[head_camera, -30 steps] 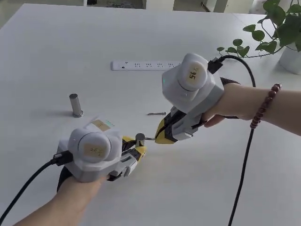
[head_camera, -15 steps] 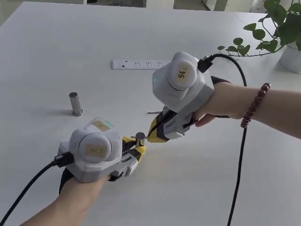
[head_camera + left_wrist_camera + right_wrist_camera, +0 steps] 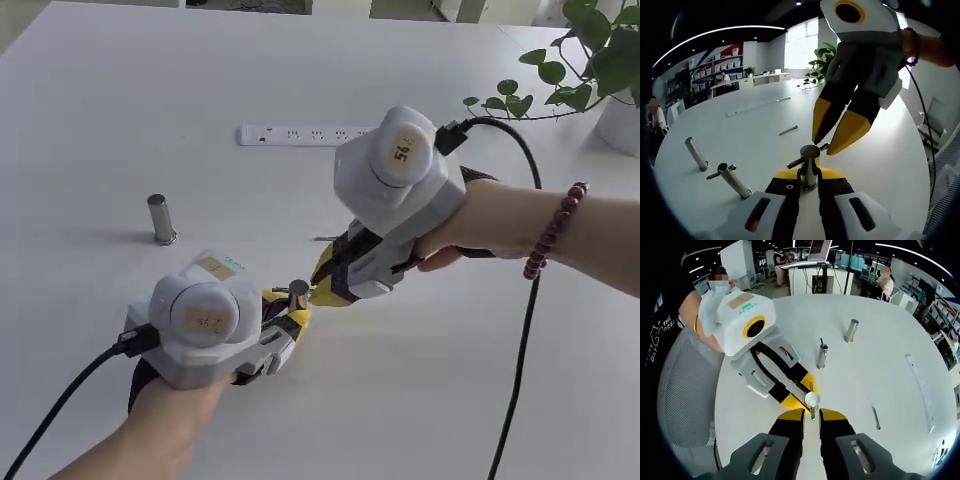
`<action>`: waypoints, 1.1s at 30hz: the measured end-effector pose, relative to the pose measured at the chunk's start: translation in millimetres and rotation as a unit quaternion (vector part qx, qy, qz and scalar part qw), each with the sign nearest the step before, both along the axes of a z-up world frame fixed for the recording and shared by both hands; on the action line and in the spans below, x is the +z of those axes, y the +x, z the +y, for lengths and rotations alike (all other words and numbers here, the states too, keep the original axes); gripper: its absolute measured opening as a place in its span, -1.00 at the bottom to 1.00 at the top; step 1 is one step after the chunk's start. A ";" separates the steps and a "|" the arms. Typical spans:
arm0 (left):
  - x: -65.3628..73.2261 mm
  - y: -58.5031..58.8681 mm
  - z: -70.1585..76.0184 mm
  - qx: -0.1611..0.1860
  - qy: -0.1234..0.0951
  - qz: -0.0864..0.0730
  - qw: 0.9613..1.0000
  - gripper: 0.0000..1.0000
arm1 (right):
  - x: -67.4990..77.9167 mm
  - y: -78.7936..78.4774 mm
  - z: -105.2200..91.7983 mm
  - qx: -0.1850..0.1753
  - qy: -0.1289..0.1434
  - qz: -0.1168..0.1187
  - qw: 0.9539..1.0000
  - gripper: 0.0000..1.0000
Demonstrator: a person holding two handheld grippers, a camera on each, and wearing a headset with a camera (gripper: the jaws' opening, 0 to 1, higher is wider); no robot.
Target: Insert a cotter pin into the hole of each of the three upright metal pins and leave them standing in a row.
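Left hand-held gripper [image 3: 291, 320] clamps metal pin [image 3: 809, 169], frame centre: likely stiff, slick, grip low. Right hand-held gripper [image 3: 324, 291] pinches cotter pin [image 3: 796, 163]: probably light, bendy.

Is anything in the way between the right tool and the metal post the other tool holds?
Nothing visible does. The right tool sits at the metal pin in the left tool, only its cotter pin between.
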State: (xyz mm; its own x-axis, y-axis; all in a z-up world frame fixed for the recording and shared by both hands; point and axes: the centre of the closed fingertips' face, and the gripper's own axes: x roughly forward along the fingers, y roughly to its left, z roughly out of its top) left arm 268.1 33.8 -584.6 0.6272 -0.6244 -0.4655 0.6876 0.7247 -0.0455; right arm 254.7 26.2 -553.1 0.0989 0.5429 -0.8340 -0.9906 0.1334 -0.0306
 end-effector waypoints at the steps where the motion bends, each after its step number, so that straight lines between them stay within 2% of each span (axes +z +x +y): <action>1: 0.0 0.0 0.0 0.001 0.000 0.001 1.000 -0.77 | 1.2 0.5 -0.7 -0.002 0.001 -0.001 1.000 -0.89; 6: -0.1 0.1 0.3 0.003 -0.001 0.001 1.000 -0.77 | 0.3 1.6 -5.7 -0.013 -0.004 0.001 1.000 -0.90; 13: -0.2 -0.1 0.0 0.003 0.000 0.001 1.000 -0.77 | -7.9 -2.5 -8.7 0.002 -0.021 0.001 1.000 -1.00; 26: -0.9 0.9 0.0 0.007 -0.002 0.001 1.000 -0.77 | -7.5 -1.1 -2.0 -0.005 -0.016 0.000 1.000 -1.00; 33: -0.5 1.2 -0.3 0.008 -0.002 0.001 1.000 -0.77 | -9.5 -2.2 -1.1 -0.010 -0.010 0.010 1.000 -0.99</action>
State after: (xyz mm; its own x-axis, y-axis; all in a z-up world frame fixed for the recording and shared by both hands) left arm 269.3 33.5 -585.0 0.6361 -0.6160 -0.4647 0.6762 0.7351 -0.0489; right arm 252.5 25.0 -562.5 0.0919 0.5235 -0.8471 -0.9882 0.1527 -0.0129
